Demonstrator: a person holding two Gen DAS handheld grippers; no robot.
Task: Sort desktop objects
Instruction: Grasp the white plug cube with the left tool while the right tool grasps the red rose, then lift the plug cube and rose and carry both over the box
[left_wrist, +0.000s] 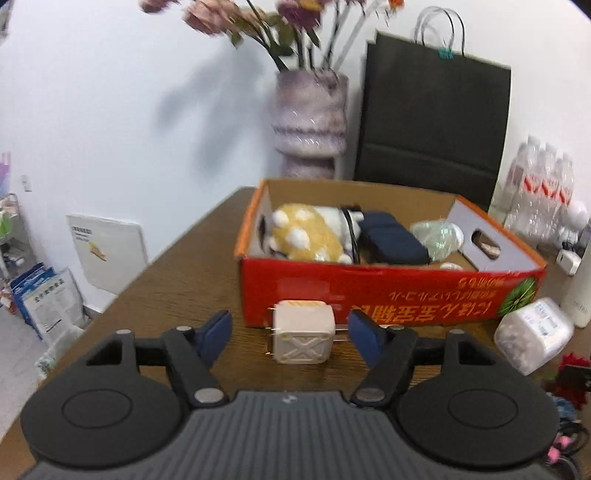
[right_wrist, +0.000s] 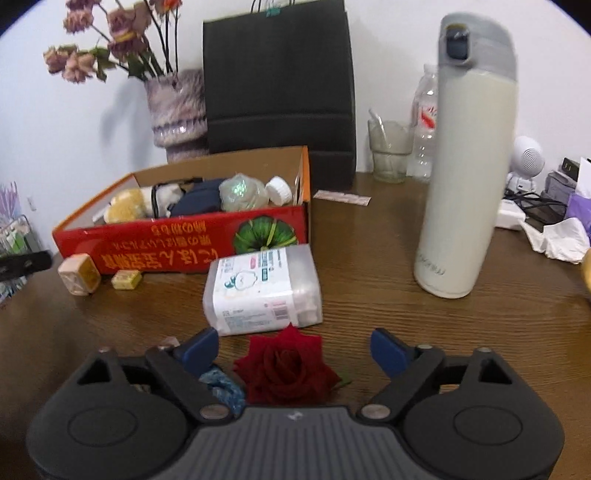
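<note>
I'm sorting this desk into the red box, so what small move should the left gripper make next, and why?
Probably ease the left gripper forward a little and close on the cream cube. The cube sits on the table between its open blue pads, with a gap on each side, so nothing is held yet. The red box stands right behind it, so only a short lift should follow.

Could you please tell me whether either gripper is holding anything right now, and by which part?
Nothing is held. The left gripper brackets the cream cube without touching; the right gripper stands open over the red rose.
</note>
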